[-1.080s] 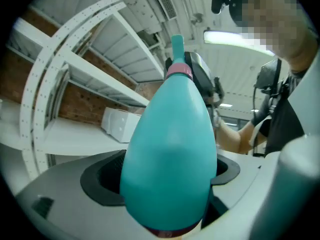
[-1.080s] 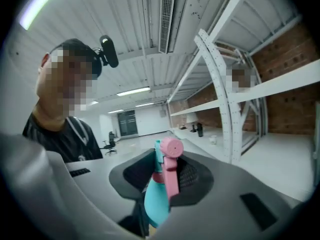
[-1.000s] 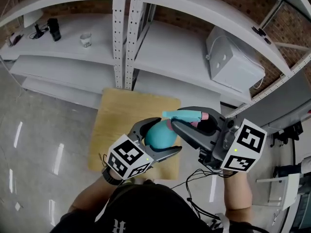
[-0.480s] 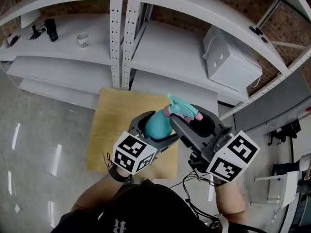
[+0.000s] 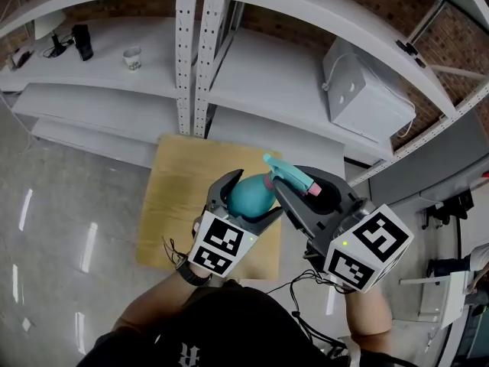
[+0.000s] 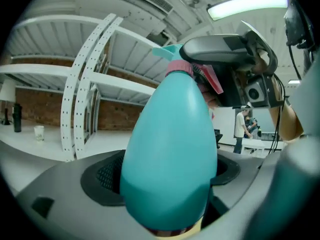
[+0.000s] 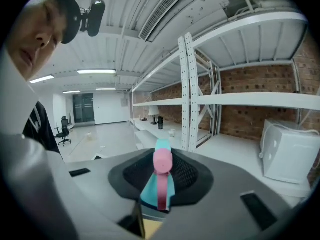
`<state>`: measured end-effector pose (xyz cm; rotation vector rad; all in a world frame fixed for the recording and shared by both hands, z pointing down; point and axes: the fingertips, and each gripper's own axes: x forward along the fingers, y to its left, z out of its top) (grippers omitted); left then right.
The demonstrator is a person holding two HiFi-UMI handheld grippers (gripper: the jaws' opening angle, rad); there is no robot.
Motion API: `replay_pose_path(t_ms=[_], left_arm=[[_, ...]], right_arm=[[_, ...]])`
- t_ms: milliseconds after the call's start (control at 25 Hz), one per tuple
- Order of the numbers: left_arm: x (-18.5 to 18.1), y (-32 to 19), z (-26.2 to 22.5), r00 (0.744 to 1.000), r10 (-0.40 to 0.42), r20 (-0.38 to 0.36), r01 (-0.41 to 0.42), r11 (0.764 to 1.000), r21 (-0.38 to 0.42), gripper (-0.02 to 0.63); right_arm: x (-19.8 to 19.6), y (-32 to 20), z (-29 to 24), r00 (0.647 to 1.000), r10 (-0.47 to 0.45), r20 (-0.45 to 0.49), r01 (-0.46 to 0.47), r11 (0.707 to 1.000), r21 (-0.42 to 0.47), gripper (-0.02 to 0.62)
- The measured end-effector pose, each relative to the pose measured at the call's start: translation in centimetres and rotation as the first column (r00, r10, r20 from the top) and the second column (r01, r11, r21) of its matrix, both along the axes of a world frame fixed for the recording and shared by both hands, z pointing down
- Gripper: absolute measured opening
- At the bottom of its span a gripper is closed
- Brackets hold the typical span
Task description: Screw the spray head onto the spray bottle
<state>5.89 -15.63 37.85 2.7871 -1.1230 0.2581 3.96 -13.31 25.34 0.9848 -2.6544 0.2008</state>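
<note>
At the left, the left gripper [image 5: 254,197] is closed on the teal spray bottle [image 6: 170,154]. In the left gripper view the two pads are pressed against the wide lower part of the bottle, one on each side. The bottle is thus held in the air above the wooden table [image 5: 179,182] and is not set down on it. Its neck is pointed away from the person and a little upward.

At the top of the bottle a pink collar [image 6: 178,67] is seen, and the teal spray head [image 5: 290,174] is already placed there. Whether the thread is fully engaged cannot be told, because the joint is partly covered by the other gripper.

At the right, the right gripper [image 5: 299,183] is brought onto the spray head from the side. Its jaws have just been closing, and the spray head, with its pink trigger [image 7: 162,184], is found between the pads in the right gripper view. The pads appear to press on it, so the head is judged to be gripped.

The step in hand is judged to be the screwing itself: the head is taken again for one more turn. For the next move, the head should be rotated about the axis of the neck while the bottle is kept fixed by the left gripper. The two axes must be held in line, otherwise the thread may be crossed. The smooth round bottle may also slip in the pads if too much torque is applied.
</note>
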Motion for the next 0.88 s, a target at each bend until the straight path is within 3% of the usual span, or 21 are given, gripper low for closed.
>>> replay_pose_path(t_ms=[160, 480, 760, 880], left_arm=[[-0.9, -0.9, 1.5, 0.995, -0.073, 0.063, 0.071, 0.997, 0.027, 0.464], [-0.7, -1.5, 1.7, 0.984, -0.038, -0.174, 0.011, 0.988, -0.154, 0.463], [-0.5, -1.1, 1.9, 0.987, -0.013, -0.163, -0.017, 0.984, -0.179, 0.463], [-0.2, -0.7, 1.6, 0.985, 0.018, -0.172, -0.051, 0.981, -0.185, 0.463]], right_arm=[[0.0, -0.6, 1.5, 0.997, 0.021, -0.069, -0.025, 0.999, -0.045, 0.092], [-0.1, -0.5, 1.4, 0.997, 0.068, -0.022, -0.069, 0.996, -0.056, 0.095], [-2.0, 1.9, 0.7, 1.0, -0.018, -0.019, 0.018, 1.0, -0.024, 0.095], [-1.9, 2.4, 0.9, 0.998, -0.057, 0.014, 0.058, 0.997, -0.051, 0.094]])
